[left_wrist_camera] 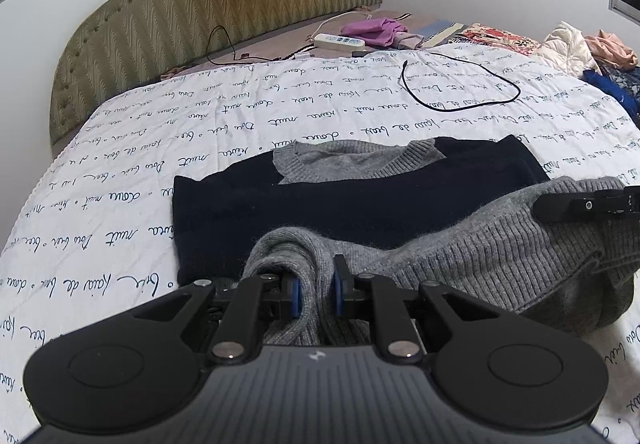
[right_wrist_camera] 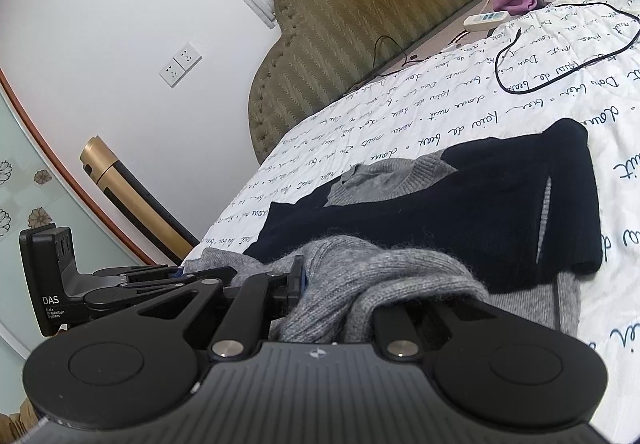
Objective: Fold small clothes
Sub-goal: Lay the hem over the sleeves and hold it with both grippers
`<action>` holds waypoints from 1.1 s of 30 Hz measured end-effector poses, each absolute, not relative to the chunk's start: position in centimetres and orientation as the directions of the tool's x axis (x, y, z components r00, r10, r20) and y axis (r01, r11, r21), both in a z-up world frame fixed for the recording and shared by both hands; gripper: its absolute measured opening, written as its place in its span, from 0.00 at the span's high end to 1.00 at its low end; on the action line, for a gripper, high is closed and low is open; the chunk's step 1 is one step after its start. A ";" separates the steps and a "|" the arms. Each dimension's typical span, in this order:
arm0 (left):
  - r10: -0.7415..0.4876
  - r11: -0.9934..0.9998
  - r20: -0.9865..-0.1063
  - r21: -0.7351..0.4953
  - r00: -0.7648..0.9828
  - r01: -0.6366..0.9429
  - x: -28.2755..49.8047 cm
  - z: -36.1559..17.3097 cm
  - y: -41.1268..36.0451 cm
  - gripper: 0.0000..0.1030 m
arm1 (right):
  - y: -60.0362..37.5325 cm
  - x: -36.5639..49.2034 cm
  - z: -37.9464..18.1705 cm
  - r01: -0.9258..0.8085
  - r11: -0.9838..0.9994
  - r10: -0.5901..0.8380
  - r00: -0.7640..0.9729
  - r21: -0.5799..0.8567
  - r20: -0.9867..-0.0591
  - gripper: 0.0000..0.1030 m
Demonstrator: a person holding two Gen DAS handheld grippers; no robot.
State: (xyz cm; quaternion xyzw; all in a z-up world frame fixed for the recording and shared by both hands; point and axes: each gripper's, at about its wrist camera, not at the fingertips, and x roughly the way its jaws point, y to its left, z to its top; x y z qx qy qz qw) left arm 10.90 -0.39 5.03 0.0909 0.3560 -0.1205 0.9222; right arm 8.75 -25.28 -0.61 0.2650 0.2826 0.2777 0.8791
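Both grippers are clamped on the grey hem of one sweater (left_wrist_camera: 360,204). Left gripper (left_wrist_camera: 314,290) has its blue pads nearly closed on a bunched grey fold, clear in the left wrist view. Right gripper (right_wrist_camera: 320,284) is mostly buried in knit; only one pad shows in its own view, but fabric is wadded between the fingers, so I read it as closed on the same hem. In the left view its finger comes in from the right (left_wrist_camera: 580,204) over the ribbed grey.

Sweater lies flat on the bed (left_wrist_camera: 120,184), navy body directly ahead of both grippers, grey collar at the far end toward the headboard (left_wrist_camera: 220,4). Sweater's length runs away from the grippers; the held hem spans across it, left gripper at the left end, right at the right.

Judgement: next move is carrying the hem forward over the navy toward the collar. Neither arm is nearer; they need to travel in parallel or the fold skews.
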 end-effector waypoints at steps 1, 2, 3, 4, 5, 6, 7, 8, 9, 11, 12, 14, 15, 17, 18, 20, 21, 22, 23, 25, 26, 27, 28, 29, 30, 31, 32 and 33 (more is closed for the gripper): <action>-0.155 0.954 -0.681 0.084 0.716 0.286 11.1 5.0 -0.5 0.85 | -25.3 9.0 -0.6 -0.337 0.705 0.637 0.687 0.624 -0.350 0.84; -0.153 0.954 -0.682 0.086 0.715 0.286 11.3 5.0 -0.6 0.85 | -25.4 9.2 -0.6 -0.335 0.705 0.637 0.687 0.625 -0.350 0.84; -0.151 0.954 -0.684 0.087 0.713 0.285 11.6 5.0 -0.6 0.85 | -25.4 9.4 -0.6 -0.333 0.705 0.636 0.687 0.626 -0.351 0.84; -0.149 0.955 -0.686 0.088 0.712 0.285 11.8 4.9 -0.7 0.85 | -25.5 9.6 -0.7 -0.330 0.706 0.635 0.688 0.627 -0.352 0.84; -0.147 0.955 -0.689 0.088 0.710 0.283 12.1 4.9 -0.7 0.85 | -25.6 9.8 -0.7 -0.327 0.706 0.634 0.688 0.628 -0.354 0.84; -0.146 0.956 -0.692 0.086 0.707 0.282 12.4 4.9 -0.8 0.85 | -25.6 10.0 -0.7 -0.326 0.707 0.633 0.688 0.628 -0.355 0.84; -0.145 0.956 -0.694 0.085 0.706 0.281 12.6 4.9 -0.8 0.85 | -25.7 10.2 -0.7 -0.323 0.707 0.632 0.688 0.629 -0.356 0.84; -0.144 0.956 -0.695 0.085 0.704 0.279 12.8 4.8 -0.8 0.85 | -25.8 10.4 -0.8 -0.321 0.708 0.631 0.689 0.629 -0.358 0.84; -0.142 0.957 -0.698 0.085 0.702 0.278 13.0 4.8 -0.8 0.85 | -25.9 10.6 -0.8 -0.318 0.708 0.629 0.689 0.630 -0.360 0.84; -0.138 0.958 -0.701 0.086 0.699 0.275 13.4 4.7 -0.8 0.85 | -26.0 11.1 -0.9 -0.312 0.708 0.627 0.690 0.634 -0.362 0.84; -0.137 0.958 -0.703 0.086 0.698 0.274 13.6 4.7 -0.8 0.85 | -26.1 11.3 -1.0 -0.309 0.708 0.626 0.690 0.635 -0.362 0.84; -0.135 0.958 -0.704 0.088 0.698 0.273 14.0 4.8 -0.8 0.85 | -26.1 11.6 -1.0 -0.305 0.708 0.625 0.691 0.637 -0.363 0.84; -0.133 0.958 -0.704 0.089 0.698 0.272 14.2 4.8 -0.8 0.85 | -26.2 11.8 -1.0 -0.303 0.707 0.624 0.692 0.639 -0.363 0.84; -0.129 0.959 -0.705 0.090 0.697 0.269 14.6 4.7 -0.9 0.85 | -26.2 12.2 -1.1 -0.299 0.707 0.623 0.693 0.641 -0.364 0.84; -0.127 0.959 -0.707 0.091 0.696 0.267 14.8 4.7 -1.0 0.85 | -26.1 12.4 -1.1 -0.298 0.707 0.622 0.693 0.641 -0.365 0.84; -0.121 0.960 -0.710 0.094 0.694 0.264 15.3 4.6 -1.0 0.85 | -26.2 12.8 -1.2 -0.294 0.708 0.621 0.693 0.643 -0.366 0.84; -0.118 0.961 -0.712 0.095 0.692 0.261 15.6 4.5 -1.0 0.85 | -26.2 13.1 -1.3 -0.292 0.708 0.619 0.694 0.643 -0.368 0.84; -0.117 0.961 -0.714 0.094 0.691 0.260 15.8 4.5 -1.1 0.85 | -26.2 13.4 -1.4 -0.289 0.709 0.618 0.694 0.644 -0.369 0.84; -0.115 0.961 -0.716 0.095 0.689 0.259 16.1 4.4 -1.1 0.85 | -26.3 13.7 -1.5 -0.284 0.709 0.616 0.694 0.645 -0.372 0.84; -0.107 0.962 -0.722 0.098 0.684 0.255 16.7 4.1 -1.3 0.85 | -26.5 14.2 -1.8 -0.273 0.707 0.615 0.692 0.652 -0.378 0.84; -0.104 0.962 -0.726 0.099 0.680 0.253 17.0 4.0 -1.4 0.85 | -26.5 14.5 -2.0 -0.266 0.707 0.614 0.691 0.655 -0.382 0.84; -0.102 0.963 -0.730 0.098 0.675 0.251 17.3 3.8 -1.5 0.85 | -26.6 14.8 -2.2 -0.260 0.707 0.612 0.690 0.658 -0.386 0.84; -0.099 0.964 -0.735 0.098 0.671 0.249 17.6 3.6 -1.5 0.85 | -26.7 15.0 -2.4 -0.253 0.707 0.610 0.689 0.660 -0.390 0.84; -0.097 0.964 -0.738 0.098 0.668 0.248 17.8 3.5 -1.6 0.85 | -26.7 15.2 -2.6 -0.248 0.706 0.610 0.688 0.663 -0.393 0.84; -0.094 0.964 -0.742 0.099 0.664 0.247 18.0 3.4 -1.7 0.85 | -26.8 15.4 -2.8 -0.242 0.705 0.609 0.688 0.667 -0.395 0.84; -0.091 0.964 -0.745 0.100 0.661 0.245 18.3 3.2 -1.7 0.85 | -26.9 15.5 -3.0 -0.237 0.704 0.609 0.687 0.670 -0.397 0.84; -0.089 0.965 -0.748 0.100 0.658 0.244 18.5 3.1 -1.7 0.85 | -27.0 15.7 -3.1 -0.232 0.703 0.608 0.686 0.673 -0.399 0.84; -0.088 0.965 -0.750 0.101 0.656 0.244 18.6 3.0 -1.8 0.85 | -27.0 15.8 -3.2 -0.228 0.701 0.608 0.686 0.675 -0.400 0.84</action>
